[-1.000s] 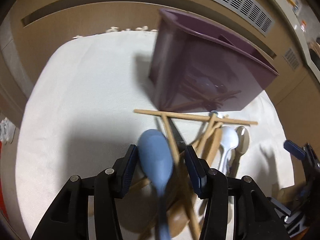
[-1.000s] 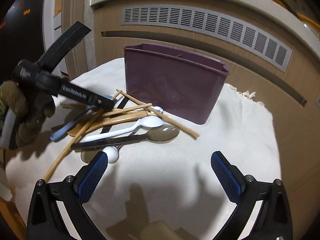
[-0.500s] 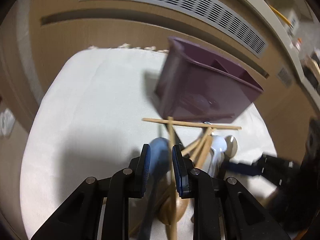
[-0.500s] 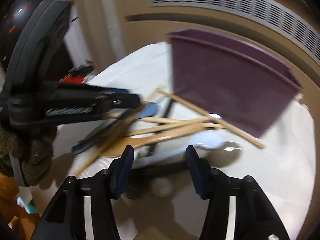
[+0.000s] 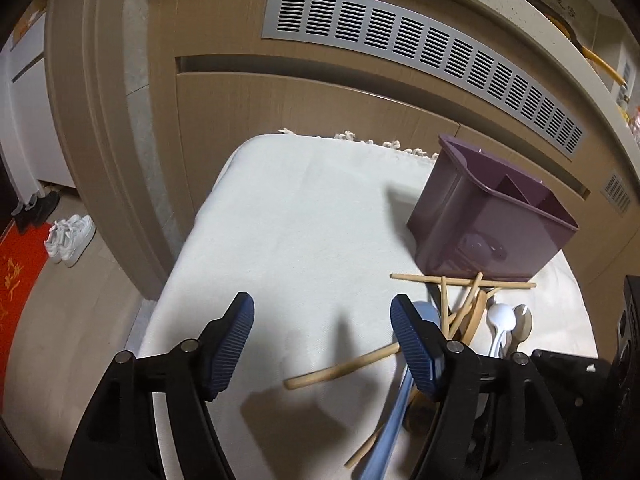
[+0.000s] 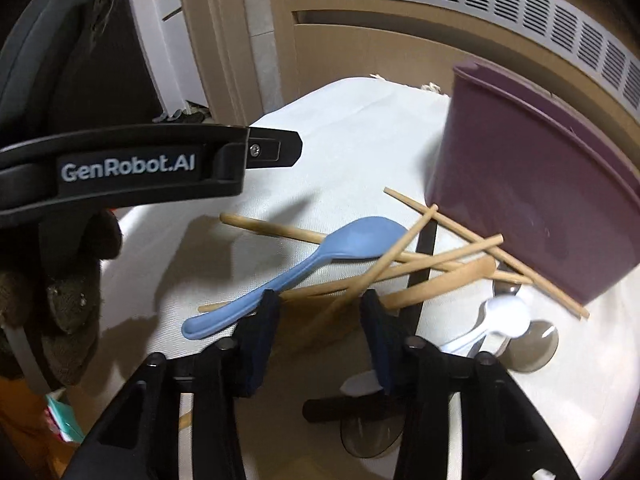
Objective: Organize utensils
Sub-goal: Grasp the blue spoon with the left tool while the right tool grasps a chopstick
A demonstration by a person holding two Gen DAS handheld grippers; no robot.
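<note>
A purple divided utensil holder (image 5: 492,220) stands at the back right of the white cloth; it also shows in the right wrist view (image 6: 532,188). In front of it lies a pile: wooden chopsticks (image 6: 400,260), a blue spoon (image 6: 320,256), a wooden spoon (image 6: 436,284), a white spoon (image 6: 496,316) and a metal spoon (image 6: 532,344). My left gripper (image 5: 322,344) is open and empty, left of the pile. My right gripper (image 6: 320,332) is partly open over the pile, its jaws either side of chopsticks, not closed on them.
The white cloth (image 5: 304,224) covers a small table against a wooden cabinet with a vent grille (image 5: 420,52). The left gripper's body (image 6: 132,168) reaches in at the left of the right wrist view. White shoes (image 5: 68,236) and a red mat lie on the floor.
My left gripper opened, let go of the blue spoon and pulled back to the left. My right gripper moved left into the pile and narrowed its jaws.
</note>
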